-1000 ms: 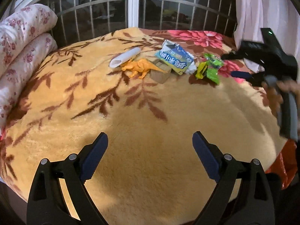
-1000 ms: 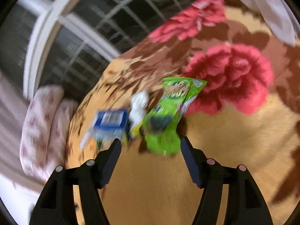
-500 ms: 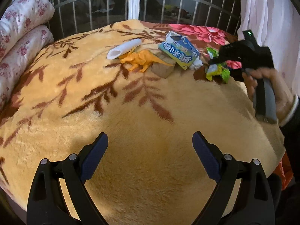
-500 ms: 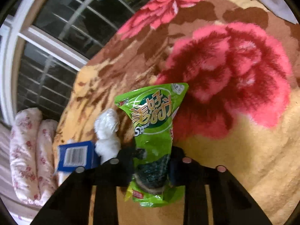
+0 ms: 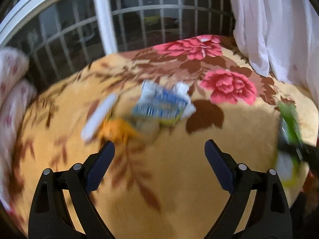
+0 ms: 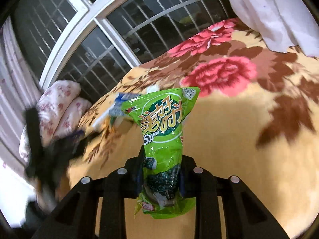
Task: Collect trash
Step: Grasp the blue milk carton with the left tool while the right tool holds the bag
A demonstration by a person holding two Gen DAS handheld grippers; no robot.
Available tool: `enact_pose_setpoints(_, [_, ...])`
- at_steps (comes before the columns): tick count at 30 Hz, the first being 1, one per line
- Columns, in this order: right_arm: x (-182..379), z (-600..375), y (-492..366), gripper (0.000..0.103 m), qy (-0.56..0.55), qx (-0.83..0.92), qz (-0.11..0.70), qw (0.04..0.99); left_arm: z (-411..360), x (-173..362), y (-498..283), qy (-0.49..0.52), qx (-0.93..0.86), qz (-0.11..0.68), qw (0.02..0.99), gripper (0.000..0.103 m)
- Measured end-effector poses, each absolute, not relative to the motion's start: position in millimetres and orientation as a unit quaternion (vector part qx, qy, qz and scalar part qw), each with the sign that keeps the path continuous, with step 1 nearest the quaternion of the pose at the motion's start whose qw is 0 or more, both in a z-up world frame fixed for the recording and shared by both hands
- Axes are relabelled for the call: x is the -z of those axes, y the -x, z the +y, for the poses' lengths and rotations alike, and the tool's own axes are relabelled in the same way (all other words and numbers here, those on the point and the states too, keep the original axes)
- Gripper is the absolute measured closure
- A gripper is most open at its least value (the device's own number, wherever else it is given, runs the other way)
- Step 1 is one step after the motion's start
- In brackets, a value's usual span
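Note:
My right gripper [image 6: 161, 174] is shut on a green snack bag [image 6: 163, 131], which stands up from the jaws above the yellow flowered blanket [image 6: 229, 139]. The left wrist view shows that same green snack bag [image 5: 289, 131] at the far right edge, blurred. My left gripper [image 5: 159, 159] hangs open over the blanket with nothing between its fingers. Ahead of it lie a blue and white wrapper [image 5: 161, 105], a white crumpled paper [image 5: 182, 88], a white tube [image 5: 98, 117] and an orange toy dinosaur [image 5: 117, 129], all blurred.
A barred window [image 5: 129, 25] runs behind the bed. White curtains [image 5: 275, 29] hang at the right. Rolled flowered bedding [image 6: 59, 107] lies at the left. The left gripper [image 6: 39, 151] shows as a dark blur in the right wrist view.
My right gripper has lifted the green snack bag off the blanket and drawn it back to the right. My left gripper has swung toward the pile of wrappers and the toy, which now look closer.

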State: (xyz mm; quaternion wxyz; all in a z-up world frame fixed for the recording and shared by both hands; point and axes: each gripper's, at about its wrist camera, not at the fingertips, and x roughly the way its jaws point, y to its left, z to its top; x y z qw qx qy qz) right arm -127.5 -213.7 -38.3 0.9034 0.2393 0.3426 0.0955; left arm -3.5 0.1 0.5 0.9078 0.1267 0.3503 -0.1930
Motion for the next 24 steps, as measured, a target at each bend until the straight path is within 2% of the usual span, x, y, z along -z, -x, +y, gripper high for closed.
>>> enact_pose_setpoints(6, [47,-221,164,0.075,-0.248,-0.090,0.332,0.906,-24,1,-52,-0.185,0.193,0.360,0.894,0.014])
enact_pose_setpoints(10, [47,-225,170,0.075,-0.248,-0.087,0.325,0.909,-34,12,-77,-0.176,0.194,0.384,0.886,0.015])
enact_pose_setpoints(11, [45,-224,170,0.075,-0.244,-0.087,0.323,0.910,-36,13,-80,-0.171,0.194,0.384,0.886,0.029])
enact_pose_setpoints(12, [45,-224,170,0.075,-0.241,-0.088,0.322,0.911,-38,15,-82,-0.167,0.197,0.391,0.883,0.055])
enact_pose_setpoints(13, [45,-223,170,0.075,-0.239,-0.088,0.322,0.912,-40,18,-85,-0.156,0.206,0.408,0.876,0.067])
enact_pose_setpoints(14, [45,-223,170,0.075,-0.238,-0.088,0.321,0.912,-39,19,-86,-0.142,0.213,0.415,0.873,0.071])
enact_pose_setpoints(16, [44,-222,172,0.075,-0.239,-0.087,0.318,0.913,-40,21,-80,-0.138,0.211,0.411,0.876,0.094])
enact_pose_setpoints(24, [39,-216,181,0.075,-0.220,-0.090,0.315,0.919,-15,-12,-22,-0.095,0.223,0.373,0.896,0.098])
